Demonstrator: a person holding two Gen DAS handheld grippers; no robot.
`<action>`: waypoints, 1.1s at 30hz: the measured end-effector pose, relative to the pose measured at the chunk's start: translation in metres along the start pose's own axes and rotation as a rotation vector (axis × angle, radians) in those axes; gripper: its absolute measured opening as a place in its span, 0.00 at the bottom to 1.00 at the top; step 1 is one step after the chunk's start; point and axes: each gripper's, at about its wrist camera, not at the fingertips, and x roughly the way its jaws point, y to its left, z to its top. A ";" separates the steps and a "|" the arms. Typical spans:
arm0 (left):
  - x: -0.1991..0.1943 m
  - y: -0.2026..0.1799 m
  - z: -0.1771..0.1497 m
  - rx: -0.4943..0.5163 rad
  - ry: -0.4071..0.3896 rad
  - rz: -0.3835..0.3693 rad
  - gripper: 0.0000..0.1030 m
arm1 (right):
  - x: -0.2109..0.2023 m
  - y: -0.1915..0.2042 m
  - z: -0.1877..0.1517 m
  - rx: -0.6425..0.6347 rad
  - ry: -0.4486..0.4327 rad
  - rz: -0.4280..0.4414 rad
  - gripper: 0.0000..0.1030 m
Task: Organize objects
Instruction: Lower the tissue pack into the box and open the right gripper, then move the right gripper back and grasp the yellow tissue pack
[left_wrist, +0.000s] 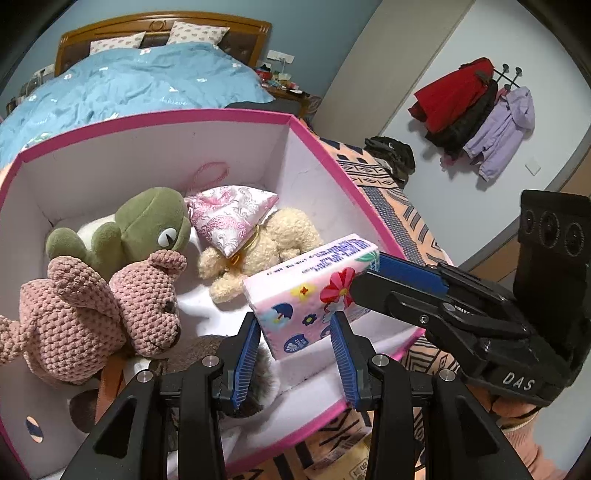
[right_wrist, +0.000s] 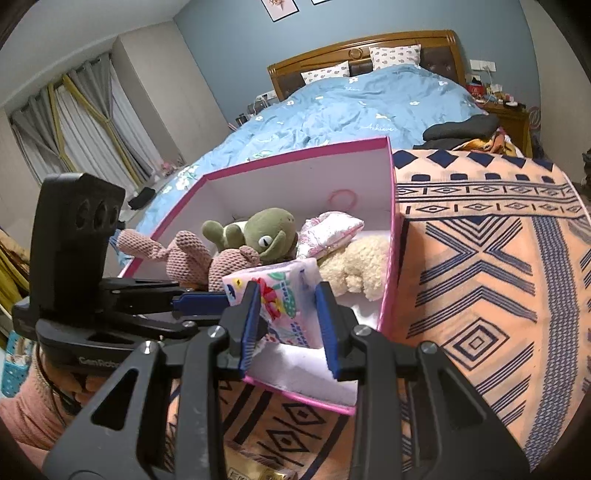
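Observation:
A pink floral tissue pack (left_wrist: 314, 291) hangs over the near corner of a pink-rimmed white box (left_wrist: 155, 120). Both grippers meet on it. My right gripper (right_wrist: 286, 314) has its blue pads on the pack's two sides (right_wrist: 280, 295) and is shut on it. My left gripper (left_wrist: 295, 349) also straddles the pack's lower end, its pads close to or touching it. Inside the box lie a pink crochet bear (left_wrist: 103, 314), a green frog plush (left_wrist: 147, 225), a cream plush (left_wrist: 266, 243) and a pink patterned pouch (left_wrist: 232, 218).
The box sits on an orange and navy patterned blanket (right_wrist: 480, 277) on a surface by a bed with a blue duvet (right_wrist: 369, 107). Coats (left_wrist: 476, 110) hang on the wall at right. Curtains (right_wrist: 74, 122) stand at left.

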 end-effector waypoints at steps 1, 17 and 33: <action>0.002 0.001 0.001 -0.005 0.008 0.003 0.38 | 0.001 0.001 0.001 -0.009 0.002 -0.014 0.33; -0.010 -0.005 -0.009 0.033 -0.094 0.114 0.51 | -0.013 0.006 -0.006 -0.071 -0.062 -0.093 0.34; -0.104 -0.043 -0.085 0.195 -0.324 0.014 0.66 | -0.079 0.014 -0.053 -0.042 -0.121 0.090 0.45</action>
